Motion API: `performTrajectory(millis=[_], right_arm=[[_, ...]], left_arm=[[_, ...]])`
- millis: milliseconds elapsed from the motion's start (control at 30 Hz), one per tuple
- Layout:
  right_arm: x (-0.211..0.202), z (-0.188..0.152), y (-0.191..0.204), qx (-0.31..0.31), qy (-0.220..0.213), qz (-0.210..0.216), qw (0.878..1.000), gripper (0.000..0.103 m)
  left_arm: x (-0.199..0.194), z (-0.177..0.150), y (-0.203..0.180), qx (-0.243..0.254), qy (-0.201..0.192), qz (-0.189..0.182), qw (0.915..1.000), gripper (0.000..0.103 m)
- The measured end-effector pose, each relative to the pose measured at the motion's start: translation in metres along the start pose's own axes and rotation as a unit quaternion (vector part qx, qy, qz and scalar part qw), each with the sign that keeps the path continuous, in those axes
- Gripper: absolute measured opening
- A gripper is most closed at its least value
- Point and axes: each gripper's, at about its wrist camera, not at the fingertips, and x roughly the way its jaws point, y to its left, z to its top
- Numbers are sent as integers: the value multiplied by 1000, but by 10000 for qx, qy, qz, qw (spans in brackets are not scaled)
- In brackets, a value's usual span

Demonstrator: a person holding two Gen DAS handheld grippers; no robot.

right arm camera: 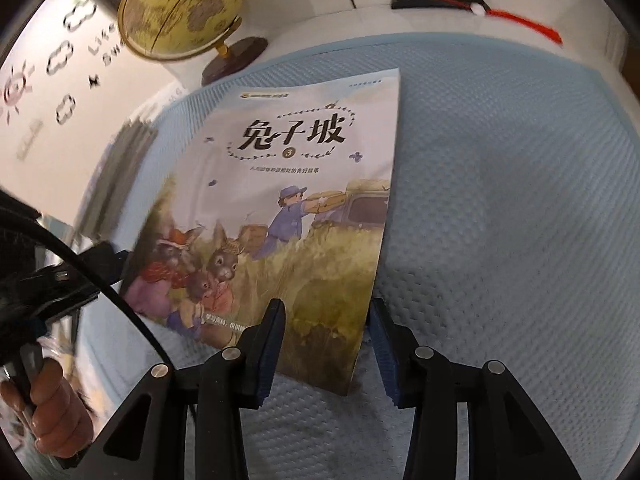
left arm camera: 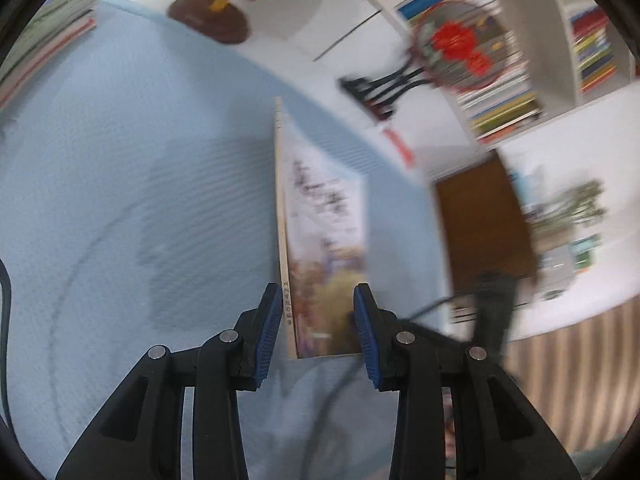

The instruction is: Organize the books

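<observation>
Here the book (right arm camera: 288, 208), a thin picture book with rabbits on its cover, is lifted at a slant above the blue mat (right arm camera: 500, 200) on the tabletop. The left gripper (left arm camera: 316, 316) has the book's spine end between its pads, one pad against the spine and the other at the cover, so it seems to be pinching the book and carrying its weight. The right gripper (right arm camera: 326, 332) straddles the opposite lower corner with its jaws still apart and a gap on each side; it is not gripping, and looks placed there to steady the floppy cover. A hand (right arm camera: 52, 420) holds the left tool at the edge of the right view. A stack of books (left arm camera: 44, 36) lies at the mat's far corner beside a globe (right arm camera: 184, 12), probably where this one belongs.
</observation>
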Motion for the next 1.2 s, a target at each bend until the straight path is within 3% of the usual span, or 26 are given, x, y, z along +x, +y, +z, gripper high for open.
performTrajectory(millis=[67,133,200,400,567,667,733,867,967,1033,1067,1100,1133,1200], right_arm=[[-1,1,-7,150,-13,187,9997,43],[-2,0,-10,209,-21,272,9994,43],[-3,0,-11,227,-27,315,9992,43],[-6,-3,-13,200,-35,368,9991,43],[-9,1,-18,398,101,508,9979,43],[-17,5,-24,573,147,749,9954,50],[-24,7,-31,779,123,1074,9911,58],[-30,5,-57,1400,97,1817,9733,74],[-21,4,-74,1878,129,2288,9551,79],[-7,4,-82,2226,251,2570,9401,78],[-1,5,-83,2293,279,2634,9366,73],[2,7,-81,2297,246,2663,9358,66],[3,9,-79,2279,189,2704,9352,53],[5,12,-72,2208,141,2474,9433,45]], left_arm=[[1,0,-5,53,-39,96,9999,32],[11,-1,-11,300,-32,627,9976,22],[23,-4,-10,421,113,880,9952,15],[50,-10,-9,461,283,1087,9926,13],[68,-4,-6,107,420,660,9969,13],[64,2,-9,-207,362,-54,9991,13],[61,4,-9,-334,340,-337,9983,13],[62,10,-8,-623,384,-773,9943,13],[65,12,-6,-805,429,-966,9911,13],[70,12,-7,-784,462,-882,9919,13],[72,12,-7,-779,491,-817,9924,13],[74,12,-6,-789,511,-774,9926,13],[75,11,-6,-777,513,-678,9933,12],[74,11,-5,-675,474,-381,9959,12]])
